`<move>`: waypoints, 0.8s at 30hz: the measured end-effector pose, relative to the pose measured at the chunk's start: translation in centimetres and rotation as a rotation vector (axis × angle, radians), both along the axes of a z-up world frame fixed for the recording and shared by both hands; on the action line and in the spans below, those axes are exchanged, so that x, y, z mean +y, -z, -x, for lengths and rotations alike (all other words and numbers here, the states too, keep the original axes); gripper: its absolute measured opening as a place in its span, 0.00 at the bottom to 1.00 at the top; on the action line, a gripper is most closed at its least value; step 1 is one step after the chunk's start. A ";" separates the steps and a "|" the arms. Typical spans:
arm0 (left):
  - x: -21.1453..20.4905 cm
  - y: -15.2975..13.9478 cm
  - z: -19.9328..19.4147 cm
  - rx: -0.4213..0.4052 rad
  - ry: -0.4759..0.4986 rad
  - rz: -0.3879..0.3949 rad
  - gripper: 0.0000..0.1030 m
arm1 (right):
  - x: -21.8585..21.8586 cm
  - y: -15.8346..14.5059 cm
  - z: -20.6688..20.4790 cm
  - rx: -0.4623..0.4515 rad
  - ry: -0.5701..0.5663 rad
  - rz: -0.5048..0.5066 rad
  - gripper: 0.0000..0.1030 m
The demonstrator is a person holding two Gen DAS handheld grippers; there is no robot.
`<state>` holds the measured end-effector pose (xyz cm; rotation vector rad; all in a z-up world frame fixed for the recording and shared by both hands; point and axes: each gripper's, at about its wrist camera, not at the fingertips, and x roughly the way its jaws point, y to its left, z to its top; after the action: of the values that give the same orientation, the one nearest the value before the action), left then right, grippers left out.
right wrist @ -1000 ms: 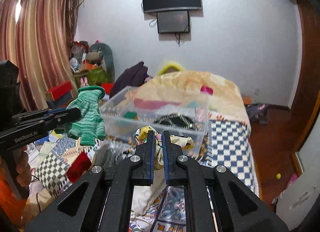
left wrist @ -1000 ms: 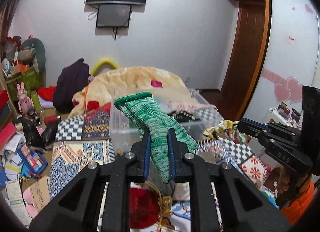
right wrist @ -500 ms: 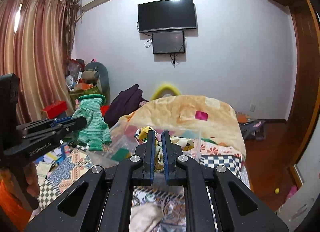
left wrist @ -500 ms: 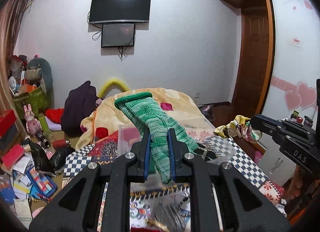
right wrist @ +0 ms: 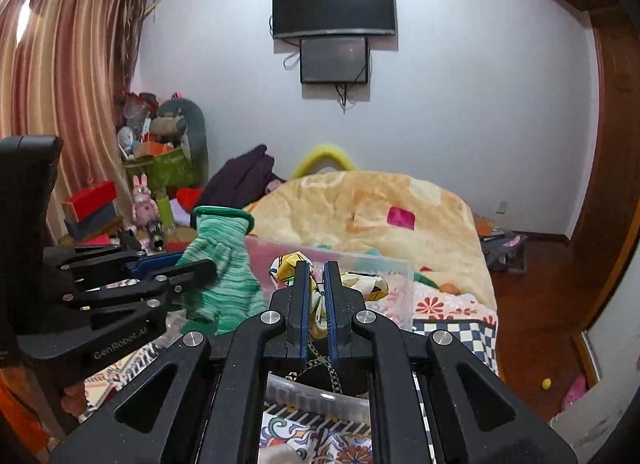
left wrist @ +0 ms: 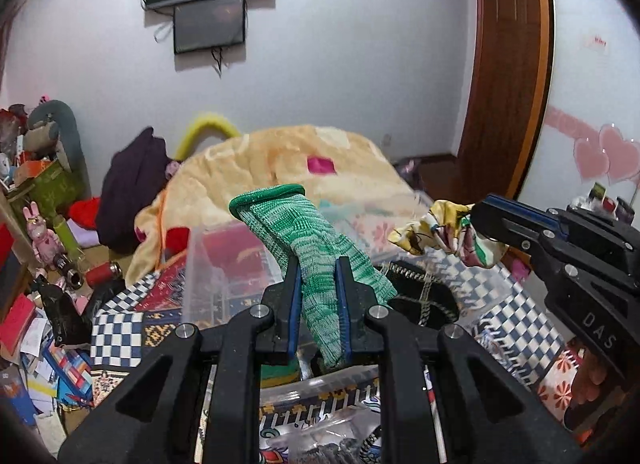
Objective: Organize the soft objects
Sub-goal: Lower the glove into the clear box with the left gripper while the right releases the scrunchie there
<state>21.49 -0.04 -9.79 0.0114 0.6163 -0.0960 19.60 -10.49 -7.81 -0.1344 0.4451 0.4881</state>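
Room: bedroom with a white wall, a dark television [right wrist: 334, 4] mounted high on it and a smaller screen [right wrist: 334, 59] just below; striped curtains [right wrist: 60, 84] hang at the far left of my right view.
Bed: a bed [left wrist: 120, 328] covered in patterned, checkered cloth, with a peach blanket [left wrist: 288, 160] heaped at its far end.
Bin: a clear plastic bin [left wrist: 224, 264] sits on the bed in front of me, with dark and coloured soft things inside; I cannot tell them apart.
My left tongs [left wrist: 318, 304]: closed narrow on a green knitted glove [left wrist: 304, 232], gripping its lower part, so the cuff stands up and tilts away from me over the bin.
My right tongs [right wrist: 316, 300]: pinched nearly together on a yellow patterned cloth [right wrist: 360, 284], which bunches out past the tips above the bin.
Seen from the left: my right tongs [left wrist: 486, 216] come in from the right edge, the yellow cloth [left wrist: 440, 232] hanging off their tip, near the glove but apart from it.
Seen from the right: my left tongs [right wrist: 196, 264] reach in from the left with the glove [right wrist: 220, 264] raised just beside the bin's [right wrist: 360, 264] near wall.
Clutter: a purple garment [left wrist: 136, 188] on the blanket's left side, and toys and boxes piled along the left wall.
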 end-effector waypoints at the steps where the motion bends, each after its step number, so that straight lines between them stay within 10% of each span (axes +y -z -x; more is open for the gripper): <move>1: 0.0 0.5 -0.5 0.022 0.006 -0.002 0.15 | 0.1 0.2 -0.2 0.006 0.001 0.008 0.06; 16: -0.6 3.8 -3.0 0.175 0.040 -0.034 0.21 | 0.4 3.4 -2.0 0.144 -0.012 0.074 0.07; 20: -0.7 3.5 -2.5 0.159 0.038 -0.042 0.48 | 0.2 3.4 -2.0 0.163 -0.016 0.087 0.27; 24: -1.2 2.6 -0.9 0.114 0.053 -0.070 0.53 | 0.0 2.7 -1.2 0.133 -0.009 0.076 0.44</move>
<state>22.43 -1.22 -12.35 0.0906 0.7335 -0.1271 20.77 -10.51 -10.55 -0.1778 0.5934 0.4904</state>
